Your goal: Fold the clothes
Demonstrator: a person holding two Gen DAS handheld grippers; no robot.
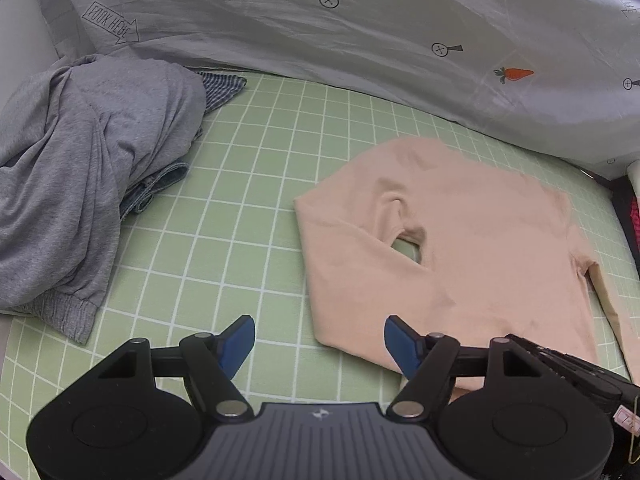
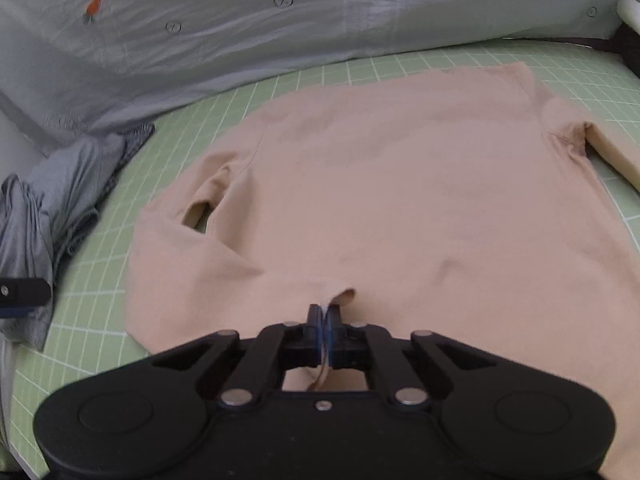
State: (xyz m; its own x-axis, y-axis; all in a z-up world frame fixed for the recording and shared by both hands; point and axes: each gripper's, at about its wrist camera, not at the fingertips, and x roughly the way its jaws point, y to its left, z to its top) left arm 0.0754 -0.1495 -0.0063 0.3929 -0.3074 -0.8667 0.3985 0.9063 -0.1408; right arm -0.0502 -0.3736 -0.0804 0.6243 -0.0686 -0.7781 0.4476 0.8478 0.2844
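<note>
Right wrist view gives me the widest read: a green gridded mat (image 2: 280,92) covers the work surface, with a pale grey printed sheet (image 2: 200,40) bunched along its far edge. The peach long-sleeved top (image 2: 400,200) lies spread nearly flat across the middle of the mat, one sleeve doubled back across its left side and the other trailing off to the right. To the left, well apart from it, sits a heap of unfolded clothes (image 1: 80,180), a grey jersey piece on top with denim and a striped fabric showing beneath.

I judge the top to be light, thin and limp: it will sag and drag its own weight rather than hold a shape, and a single pinch will only lift a peak. The knit looks matte, so I expect little slipping between the pads. Hems, shoulder seams and cuffs are where I would take hold, since the doubled fabric there gives more to bite.

My right gripper (image 2: 324,320) is clenched on the near edge of the top, a small pucker of cloth rising just ahead of the closed jaws. My left gripper (image 1: 320,340) hangs released, blue pads (image 1: 240,340) wide apart, over bare mat just beside the top's near left corner (image 1: 324,336), holding nothing.
</note>
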